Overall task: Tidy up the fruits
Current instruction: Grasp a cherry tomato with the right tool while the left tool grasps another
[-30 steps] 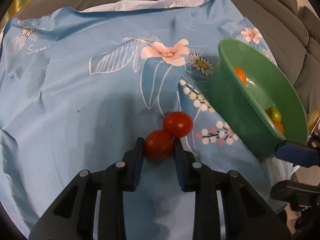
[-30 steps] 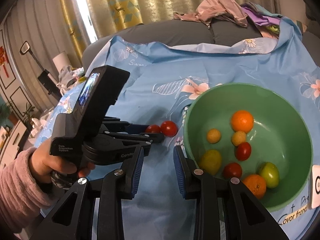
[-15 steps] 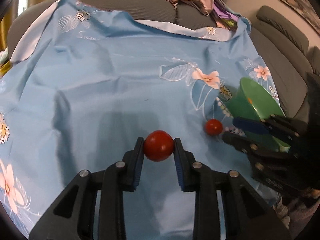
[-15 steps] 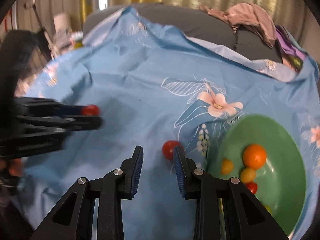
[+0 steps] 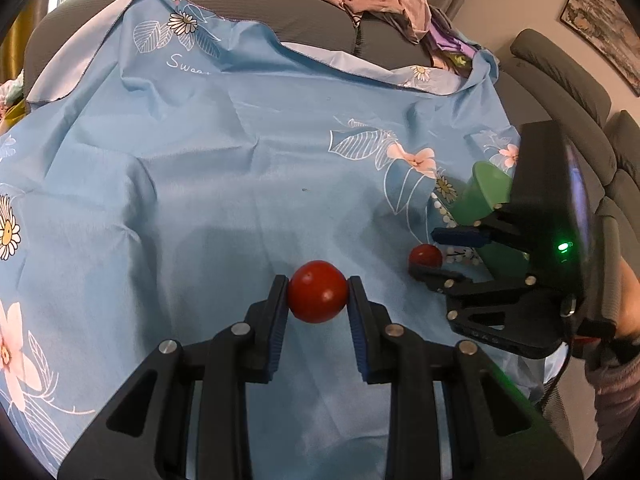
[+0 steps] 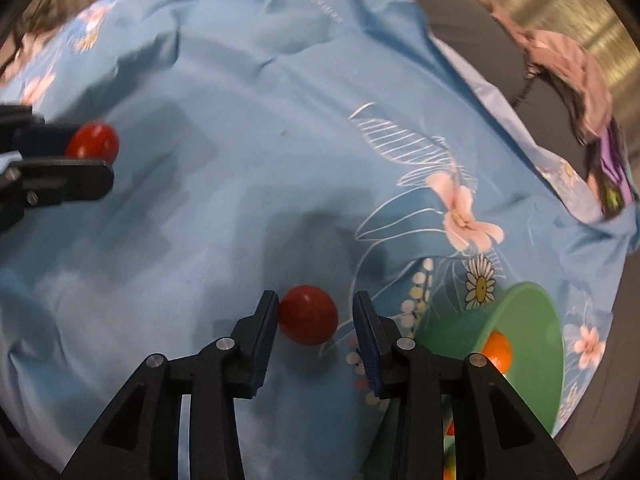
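While the left gripper clamps 1 tomato, the right gripper brackets another tomato, jaws apart. If they shut off-centre, it could roll away over the floral cloth.

Blue cloth: white script "Swee…", cut off.

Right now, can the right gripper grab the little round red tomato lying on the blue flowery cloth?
Probably yes. The right gripper is open, with the small round red tomato on the cloth already between its fingers, touching the left one. Nothing blocks it; the green plastic bowl sits off to the side.
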